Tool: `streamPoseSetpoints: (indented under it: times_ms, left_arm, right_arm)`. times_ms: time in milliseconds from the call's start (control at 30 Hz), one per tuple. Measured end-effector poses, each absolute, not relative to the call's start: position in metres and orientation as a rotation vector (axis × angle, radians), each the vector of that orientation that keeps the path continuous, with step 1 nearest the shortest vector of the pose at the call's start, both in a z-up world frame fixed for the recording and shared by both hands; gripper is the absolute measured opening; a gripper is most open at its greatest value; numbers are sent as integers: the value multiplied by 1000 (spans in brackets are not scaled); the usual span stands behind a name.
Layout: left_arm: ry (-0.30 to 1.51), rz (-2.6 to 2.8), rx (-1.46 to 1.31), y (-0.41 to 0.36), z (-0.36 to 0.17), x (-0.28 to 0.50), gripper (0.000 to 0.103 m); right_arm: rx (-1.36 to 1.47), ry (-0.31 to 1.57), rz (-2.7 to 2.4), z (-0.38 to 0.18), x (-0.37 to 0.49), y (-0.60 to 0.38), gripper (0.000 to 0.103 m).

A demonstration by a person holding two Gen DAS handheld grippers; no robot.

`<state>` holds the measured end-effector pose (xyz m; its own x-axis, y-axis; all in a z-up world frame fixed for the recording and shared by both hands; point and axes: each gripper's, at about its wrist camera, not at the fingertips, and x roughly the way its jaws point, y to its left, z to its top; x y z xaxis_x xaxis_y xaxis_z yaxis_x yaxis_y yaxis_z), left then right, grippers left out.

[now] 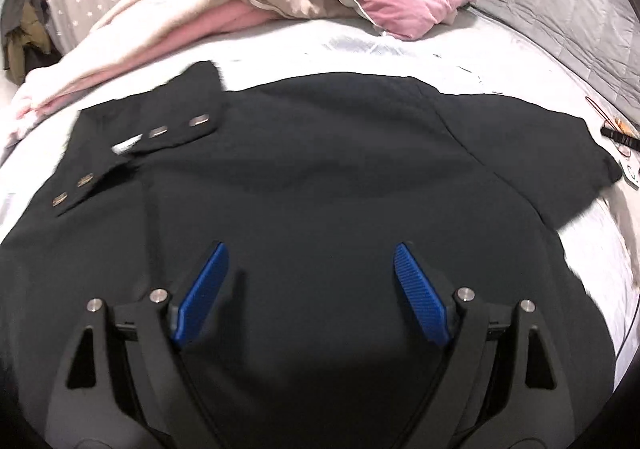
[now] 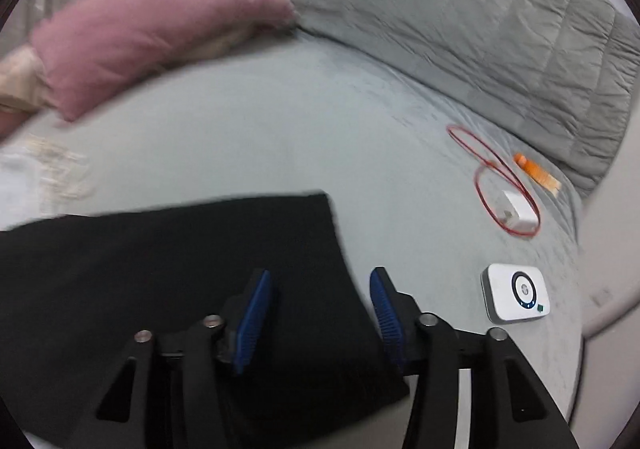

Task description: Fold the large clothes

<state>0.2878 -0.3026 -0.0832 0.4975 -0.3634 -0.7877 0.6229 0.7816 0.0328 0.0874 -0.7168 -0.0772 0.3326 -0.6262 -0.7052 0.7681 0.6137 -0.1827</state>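
Lying flat on the bed (image 1: 360, 49), the black garment (image 1: 320, 169) is waiting under both tools. Left gripper (image 1: 308, 265) is hanging wide and empty; right gripper (image 2: 320, 289) is gaping over the sleeve edge (image 2: 336, 241), grasping nothing. Pinching carelessly is risking a crooked fold, I think.
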Motion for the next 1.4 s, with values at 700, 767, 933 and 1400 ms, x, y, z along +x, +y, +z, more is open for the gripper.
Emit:
streamPoseSetpoints:
  times_ms: [700,767,933,1400]
  left_arm:
    - [974,5,184,54,13,220,86]
    - [995,106,180,90,17,230,86]
    - [1025,302,326,159,31,262,86]
    - [1190,172,486,192,-4,300,12]
  right_arm:
    - [154,774,-270,26,99,-371,78]
    - [184,774,-237,22,107,-353,78]
    - [172,824,-178,-5,123,-322,78]
    - [254,919,-237,-43,134,-333,78]
